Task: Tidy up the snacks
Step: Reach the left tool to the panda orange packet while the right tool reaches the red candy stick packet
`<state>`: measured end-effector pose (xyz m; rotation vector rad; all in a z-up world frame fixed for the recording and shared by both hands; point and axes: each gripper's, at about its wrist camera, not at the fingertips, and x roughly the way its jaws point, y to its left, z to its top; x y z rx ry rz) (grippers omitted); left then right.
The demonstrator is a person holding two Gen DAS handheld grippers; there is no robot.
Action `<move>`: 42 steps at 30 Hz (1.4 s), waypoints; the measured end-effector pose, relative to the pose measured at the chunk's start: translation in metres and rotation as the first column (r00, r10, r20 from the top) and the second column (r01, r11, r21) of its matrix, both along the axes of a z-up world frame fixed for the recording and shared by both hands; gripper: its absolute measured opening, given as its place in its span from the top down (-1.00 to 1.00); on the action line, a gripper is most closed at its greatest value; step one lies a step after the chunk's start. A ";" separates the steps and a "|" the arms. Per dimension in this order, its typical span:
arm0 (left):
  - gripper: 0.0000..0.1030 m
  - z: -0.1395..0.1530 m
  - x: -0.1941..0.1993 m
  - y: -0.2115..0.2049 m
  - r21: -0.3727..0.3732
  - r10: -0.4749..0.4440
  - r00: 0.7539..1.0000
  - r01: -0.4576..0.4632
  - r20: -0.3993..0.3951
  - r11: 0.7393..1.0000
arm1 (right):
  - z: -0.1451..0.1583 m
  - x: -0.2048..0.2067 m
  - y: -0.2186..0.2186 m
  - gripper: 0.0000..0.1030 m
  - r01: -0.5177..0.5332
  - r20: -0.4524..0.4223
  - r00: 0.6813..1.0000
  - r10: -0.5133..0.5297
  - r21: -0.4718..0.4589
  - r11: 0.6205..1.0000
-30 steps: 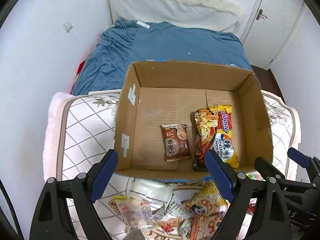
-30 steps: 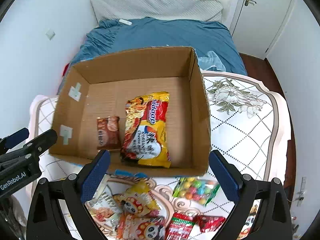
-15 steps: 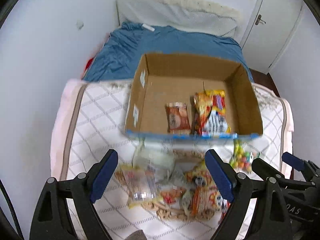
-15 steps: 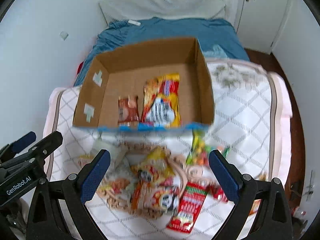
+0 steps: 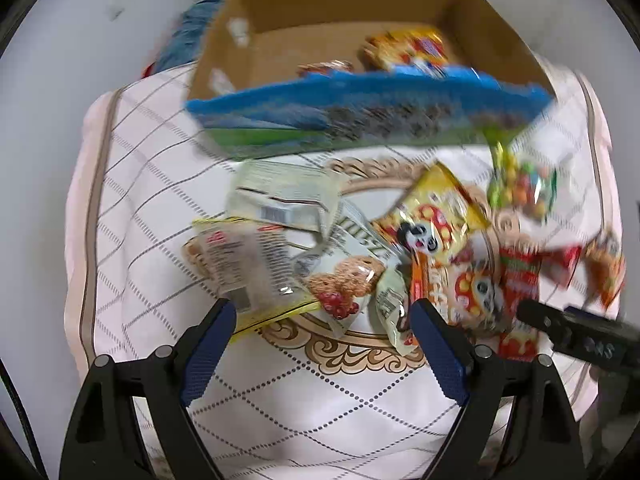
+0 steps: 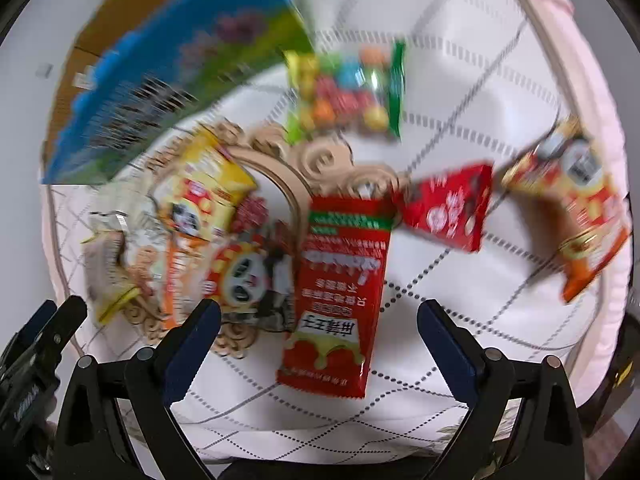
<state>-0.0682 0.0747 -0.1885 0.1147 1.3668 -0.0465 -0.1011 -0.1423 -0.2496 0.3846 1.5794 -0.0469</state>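
Note:
A cardboard box (image 5: 352,8) with a blue printed front stands at the far side of a quilted white table; a yellow noodle pack (image 5: 408,50) and a small brown packet (image 5: 326,66) lie in it. Loose snacks lie in front: a clear cookie pack (image 5: 240,264), a panda bag (image 5: 432,216), a candy bag (image 6: 348,92) and a long red packet (image 6: 340,288). My left gripper (image 5: 322,316) is open and empty just above the cookie packs. My right gripper (image 6: 320,320) is open and empty over the long red packet.
A red square packet (image 6: 448,208) and an orange-red bag (image 6: 576,208) lie near the table's right edge. The box (image 6: 168,68) fills the upper left of the right wrist view. The other gripper (image 5: 580,340) shows at the right of the left wrist view.
Both grippers have pulled back from the box and tilted down toward the snack pile, coming much closer to it. Both stayed open. The frames now are motion-blurred.

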 end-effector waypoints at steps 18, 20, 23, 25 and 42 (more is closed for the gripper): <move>-0.73 -0.035 0.014 -0.121 0.022 -0.768 0.622 0.779 -0.153 0.627 | -0.017 -0.035 -0.029 -0.02 -0.118 -0.087 0.989 0.116 -0.016 0.993; -0.73 -0.043 0.009 -0.141 0.045 -0.814 0.549 0.833 -0.187 0.552 | -0.016 -0.039 -0.034 -0.02 -0.111 -0.094 0.989 0.110 -0.007 0.994; -0.73 -0.055 0.002 -0.164 0.056 -0.860 0.452 0.890 -0.237 0.453 | -0.016 -0.041 -0.041 -0.02 -0.099 -0.102 0.990 0.100 0.007 0.995; -0.73 -0.065 -0.003 -0.177 0.063 -0.878 0.394 0.918 -0.272 0.392 | -0.018 -0.042 -0.046 -0.02 -0.095 -0.107 0.990 0.096 0.015 0.995; -0.44 -0.099 0.035 -0.182 0.000 -0.793 0.524 0.834 -0.311 0.552 | -0.025 -0.027 -0.064 -0.04 -0.066 -0.130 0.989 0.070 0.036 0.997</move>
